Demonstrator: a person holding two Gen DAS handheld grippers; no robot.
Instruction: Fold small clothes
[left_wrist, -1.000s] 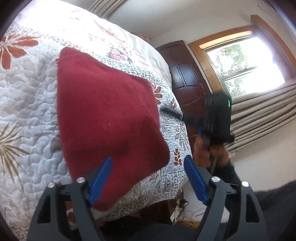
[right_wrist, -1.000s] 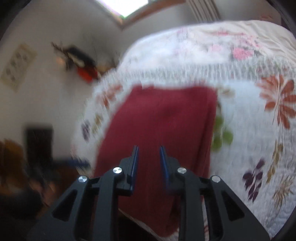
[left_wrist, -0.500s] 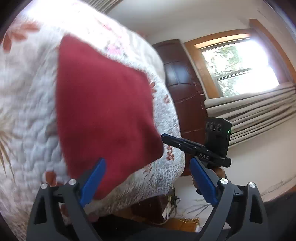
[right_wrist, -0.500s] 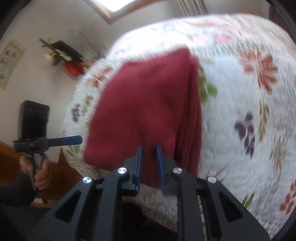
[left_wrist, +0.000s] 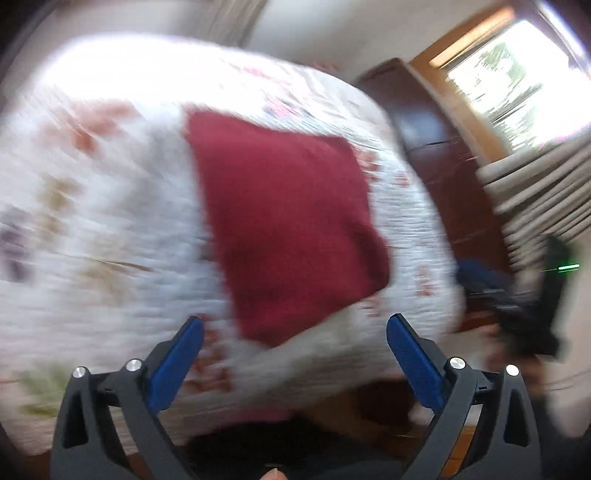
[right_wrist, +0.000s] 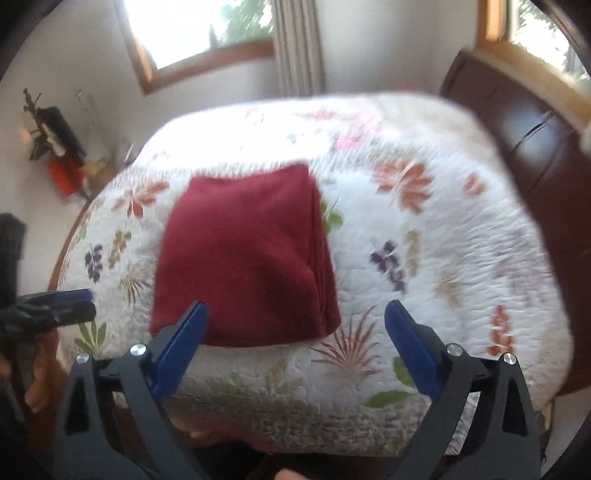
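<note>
The right gripper (right_wrist: 293, 330) is hanging with its fingers spread wide and holding nothing, above the near edge of the bed (right_wrist: 443, 258). The left gripper (left_wrist: 295, 343) is likewise gaping and empty. A folded red cloth (right_wrist: 247, 258) is lying flat on the flowered quilt, just beyond both grippers, touching neither.

The folded cloth (right_wrist: 243, 258) is dark red. The bed quilt (right_wrist: 443, 236) is white with orange, purple and green leaves. Each gripper (right_wrist: 295, 325) is black with blue pads (right_wrist: 181, 347). The cabinet (right_wrist: 535, 140) is dark brown.
</note>
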